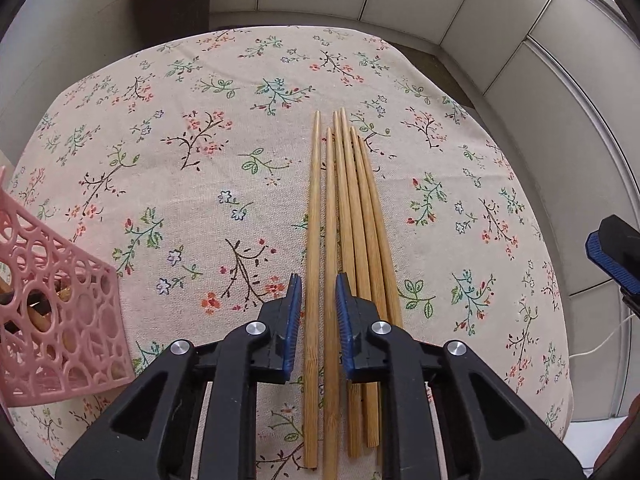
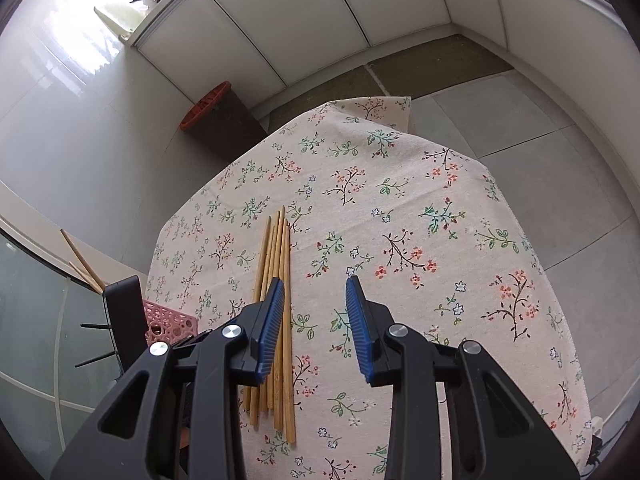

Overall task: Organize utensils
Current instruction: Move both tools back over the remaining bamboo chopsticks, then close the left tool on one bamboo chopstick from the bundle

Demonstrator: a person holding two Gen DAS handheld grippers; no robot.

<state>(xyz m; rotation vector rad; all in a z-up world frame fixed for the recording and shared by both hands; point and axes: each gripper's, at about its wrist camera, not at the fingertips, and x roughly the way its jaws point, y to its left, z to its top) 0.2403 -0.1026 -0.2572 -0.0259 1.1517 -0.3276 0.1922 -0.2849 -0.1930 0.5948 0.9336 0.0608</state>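
Several bamboo chopsticks (image 1: 352, 216) lie side by side on the floral tablecloth (image 1: 180, 140), pointing away. My left gripper (image 1: 318, 288) is open, low over them, its blue pads on either side of the two leftmost sticks. A pink lattice basket (image 1: 60, 312) with utensils inside stands at the left. In the right wrist view the chopsticks (image 2: 276, 280) lie left of centre. My right gripper (image 2: 316, 292) is open and empty, higher above the cloth, its left finger over the sticks. The basket (image 2: 170, 322) shows at lower left.
A dark bin with an orange rim (image 1: 172, 4) stands on the floor beyond the table, also in the right wrist view (image 2: 218, 116). White cabinet panels line the back. The right gripper's pad (image 1: 612, 256) shows at the left view's right edge.
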